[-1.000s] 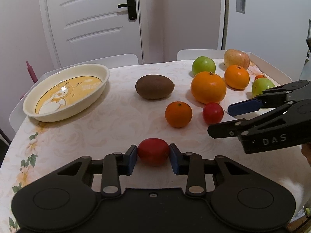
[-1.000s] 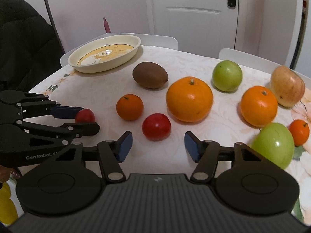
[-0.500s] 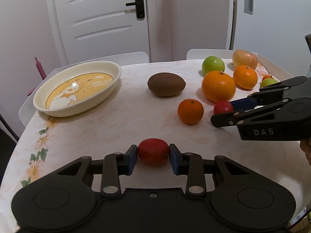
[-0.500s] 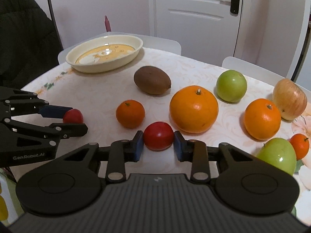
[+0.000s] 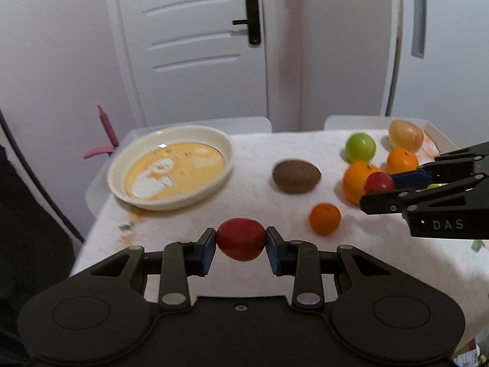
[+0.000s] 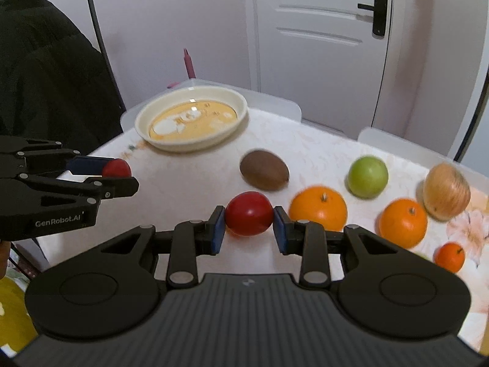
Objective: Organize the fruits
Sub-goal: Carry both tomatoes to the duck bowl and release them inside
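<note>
My left gripper [image 5: 240, 243] is clamped on 1 red fruit [image 5: 240, 239], pads on its 2 sides so it cannot roll, and my right gripper [image 6: 248, 223] pinches a second red fruit [image 6: 248, 213] the same way. Both look lifted clear of the table [image 5: 259, 153]. The cream dish [image 5: 171, 169] sits far left with nothing in it, so I judge it the place for these 2. The kiwi [image 5: 296, 176], small orange [image 5: 324, 218], big orange [image 6: 318, 208] and green apple [image 6: 367, 177] lie to the right, apart from the dish.
</note>
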Motion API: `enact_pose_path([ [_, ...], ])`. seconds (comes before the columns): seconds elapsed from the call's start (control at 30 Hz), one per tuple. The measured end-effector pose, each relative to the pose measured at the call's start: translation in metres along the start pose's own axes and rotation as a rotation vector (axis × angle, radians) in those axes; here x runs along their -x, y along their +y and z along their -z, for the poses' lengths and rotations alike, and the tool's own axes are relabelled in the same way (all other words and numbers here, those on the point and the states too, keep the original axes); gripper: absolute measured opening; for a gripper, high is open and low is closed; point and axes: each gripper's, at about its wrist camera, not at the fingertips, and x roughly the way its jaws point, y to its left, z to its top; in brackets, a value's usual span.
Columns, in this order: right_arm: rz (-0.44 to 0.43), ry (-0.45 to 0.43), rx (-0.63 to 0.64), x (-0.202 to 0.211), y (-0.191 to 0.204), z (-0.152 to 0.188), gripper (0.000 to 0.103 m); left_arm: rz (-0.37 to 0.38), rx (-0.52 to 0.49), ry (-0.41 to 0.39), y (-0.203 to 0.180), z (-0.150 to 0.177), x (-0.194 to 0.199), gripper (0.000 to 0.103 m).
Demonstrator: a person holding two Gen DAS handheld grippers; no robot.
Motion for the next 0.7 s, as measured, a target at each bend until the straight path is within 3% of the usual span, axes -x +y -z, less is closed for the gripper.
enact_pose_path([
  [0.33,0.018,-0.017,-0.016,-0.008,0.017,-0.063,0.048,-0.052,0.02,-0.026,0.054,-0.047,0.002,0.039],
  [0.7,0.029,-0.012,-0.127,-0.077,0.031,-0.118,0.048,-0.03,0.017,0.008,0.121,-0.094,-0.063,0.039],
])
